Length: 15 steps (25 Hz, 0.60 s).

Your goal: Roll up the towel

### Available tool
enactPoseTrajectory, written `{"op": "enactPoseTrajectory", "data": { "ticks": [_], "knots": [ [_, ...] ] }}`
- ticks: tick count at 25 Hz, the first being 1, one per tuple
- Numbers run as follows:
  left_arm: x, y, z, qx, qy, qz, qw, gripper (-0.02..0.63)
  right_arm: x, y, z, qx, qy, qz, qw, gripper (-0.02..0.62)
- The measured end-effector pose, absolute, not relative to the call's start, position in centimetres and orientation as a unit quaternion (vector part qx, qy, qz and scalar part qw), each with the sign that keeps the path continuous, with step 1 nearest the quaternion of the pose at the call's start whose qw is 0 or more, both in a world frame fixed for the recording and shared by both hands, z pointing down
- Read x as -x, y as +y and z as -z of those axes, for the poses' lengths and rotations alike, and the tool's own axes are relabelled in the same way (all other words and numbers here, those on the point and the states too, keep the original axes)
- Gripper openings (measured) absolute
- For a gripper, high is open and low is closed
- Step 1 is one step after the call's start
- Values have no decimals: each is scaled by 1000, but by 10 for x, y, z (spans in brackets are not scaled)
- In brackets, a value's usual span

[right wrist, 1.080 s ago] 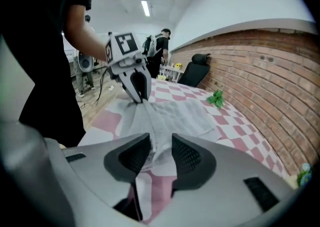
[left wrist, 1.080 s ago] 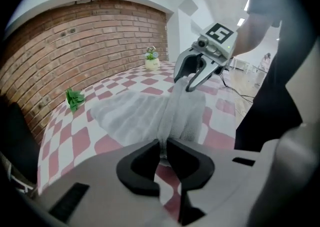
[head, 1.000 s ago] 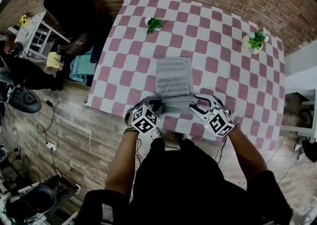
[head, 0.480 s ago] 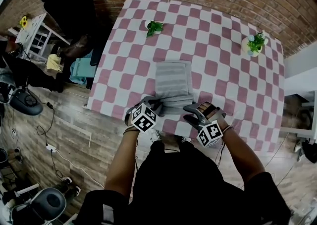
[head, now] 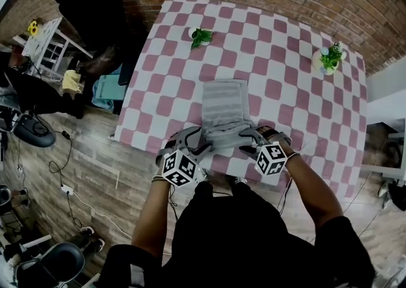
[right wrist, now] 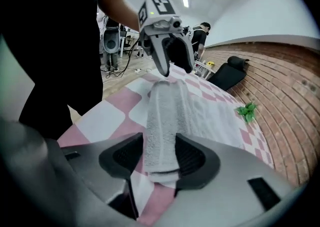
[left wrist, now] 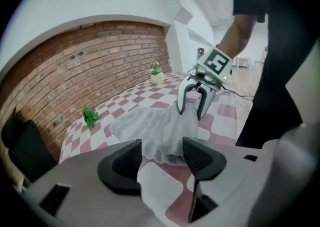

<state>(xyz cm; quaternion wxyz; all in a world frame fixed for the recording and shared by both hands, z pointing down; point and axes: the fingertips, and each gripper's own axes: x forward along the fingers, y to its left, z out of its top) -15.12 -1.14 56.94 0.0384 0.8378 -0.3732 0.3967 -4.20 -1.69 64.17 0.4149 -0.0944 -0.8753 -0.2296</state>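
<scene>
Left gripper [left wrist: 162, 157] and right gripper [right wrist: 159, 158], jaws opening, each straddle an end of the rolled edge of the grey towel [head: 223, 106], lower centre of the head view, on the checked tablecloth [head: 288, 93].

Head view: both ends of the grey ribbed towel's [head: 223, 106] rolled near edge lie hidden under the left gripper [head: 196, 141] and right gripper [head: 250, 143], fingers [head: 189, 135] opening around it.

Your towel [head: 223, 106] | pale grey, ribbed | near end wound into a low roll lying crosswise in front of you, far part spread flat | on the checked table [head: 285, 52], close to the edge nearest you
</scene>
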Motion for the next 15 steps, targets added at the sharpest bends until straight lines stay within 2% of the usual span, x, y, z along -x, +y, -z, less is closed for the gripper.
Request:
{"op": "enactPoseTrajectory", "data": {
  "ticks": [2, 5, 8, 11, 12, 15],
  "knots": [
    [139, 3, -568, -843, -331, -423, -20, 256, 43, -20, -641, 91, -878, 219, 416, 160],
    [127, 17, -589, -828, -259, -490, -82, 262, 45, -22, -641, 95, -879, 209, 418, 137],
    [122, 17, -613, -806, -213, -541, -114, 265, 46, -24, -639, 97, -884, 189, 417, 122],
    [125, 10, -630, -792, -193, -569, -104, 243, 48, -26, -636, 96, -889, 154, 419, 103],
    [126, 8, -632, -793, -195, -571, -91, 195, 48, -26, -636, 97, -890, 144, 421, 98],
    [127, 8, -630, -809, -197, -553, -25, 114, 47, -22, -633, 109, -889, 122, 428, 92]
  ]
}}
